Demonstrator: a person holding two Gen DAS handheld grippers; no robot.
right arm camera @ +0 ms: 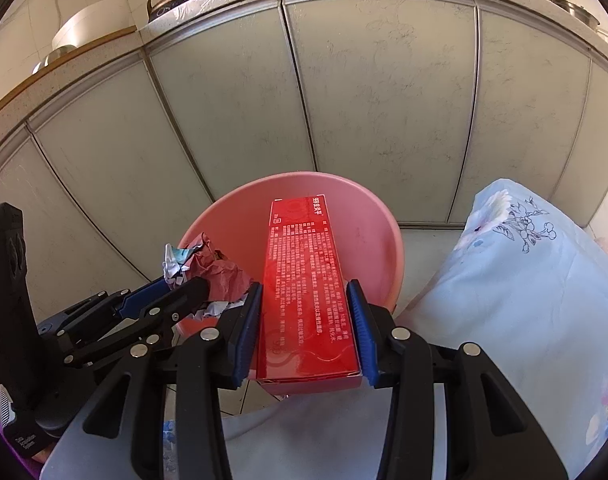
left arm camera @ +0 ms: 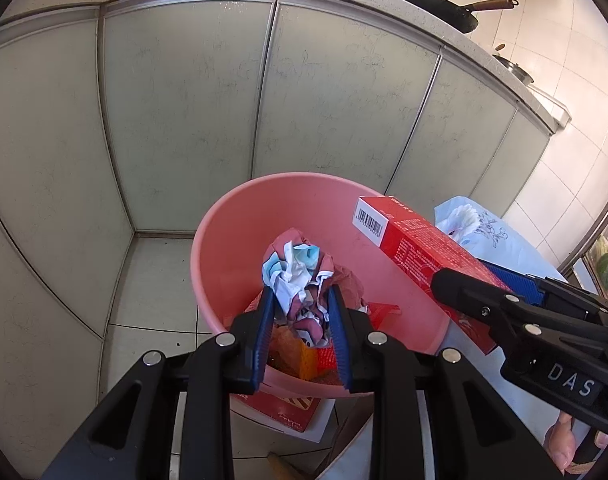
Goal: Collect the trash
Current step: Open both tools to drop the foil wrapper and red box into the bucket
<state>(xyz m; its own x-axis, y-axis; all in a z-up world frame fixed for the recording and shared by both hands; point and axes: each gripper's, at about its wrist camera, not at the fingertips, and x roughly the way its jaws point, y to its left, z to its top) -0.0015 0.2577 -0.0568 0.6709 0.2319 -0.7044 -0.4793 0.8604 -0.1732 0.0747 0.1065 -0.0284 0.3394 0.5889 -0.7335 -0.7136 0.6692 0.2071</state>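
- While both hands hang over the pink bin, each gripper has its load ready to drop, so the step in hand looks like the release.
- Left gripper: its jaws are clamped on a crumpled wrapper, which sticks out past the fingertips and sits above the inside of the bin, clear of the rim on every side.
- Right gripper: its jaws are closed on the long sides of a red box; the box runs straight out ahead of the fingertips, its far end over the bin's hollow and its near end back between the blue pads.
- Below the left jaws the bin already holds other rubbish, among it orange packaging.
- Judgement: the wrapper is light and springy, so it may cling to one pad; opening the jaws wide and giving it a moment should free it.
- Judgement: the box is long, and seen from the left wrist its near part lies across the bin's rim beside a flowered cloth; tipping its far end further down before letting go would make it slide in rather than balance on the edge.
- The two grippers stand close together, the right one just beside the left jaws, so letting go one at a time would avoid a knock.
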